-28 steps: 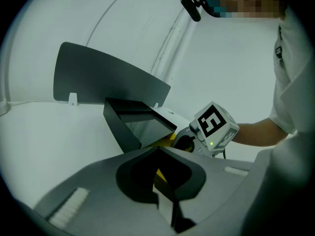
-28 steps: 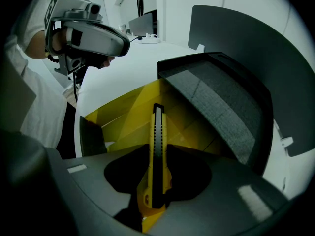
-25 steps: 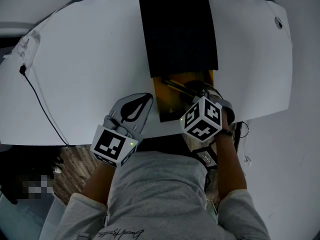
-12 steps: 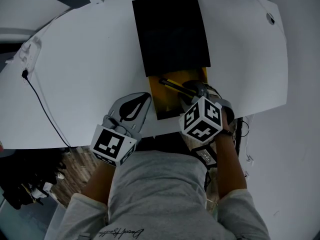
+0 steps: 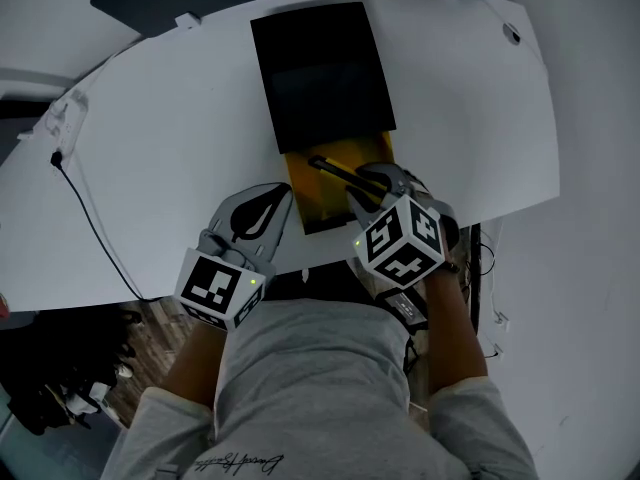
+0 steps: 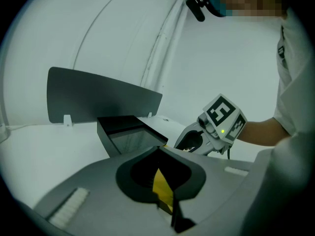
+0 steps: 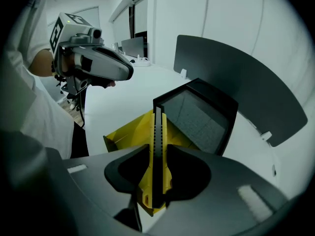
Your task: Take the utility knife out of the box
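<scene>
A black box sleeve (image 5: pixel 318 73) lies on the white table (image 5: pixel 150 148), with its yellow inner tray (image 5: pixel 312 203) pulled out toward me. My right gripper (image 5: pixel 365 183) is shut on the yellow and black utility knife (image 5: pixel 330 168), which slants above the tray. In the right gripper view the knife (image 7: pixel 157 127) runs up between the jaws of the right gripper (image 7: pixel 156 151), over the tray (image 7: pixel 125 132). My left gripper (image 5: pixel 285 190) is at the tray's left edge. In the left gripper view the left gripper (image 6: pixel 158 154) is shut on a yellow flap of the tray (image 6: pixel 162 191).
A black cable (image 5: pixel 90 218) trails over the table's left part. A dark curved partition (image 7: pixel 236 82) stands along the far edge. The table's near edge is just under both grippers, against the person's body. The other gripper (image 6: pixel 197 139) shows beside the box (image 6: pixel 125 134).
The right gripper has lifted with the knife, whose tip now stands higher over the tray. The left gripper has risen a little too. The box has shifted up and left in the head view.
</scene>
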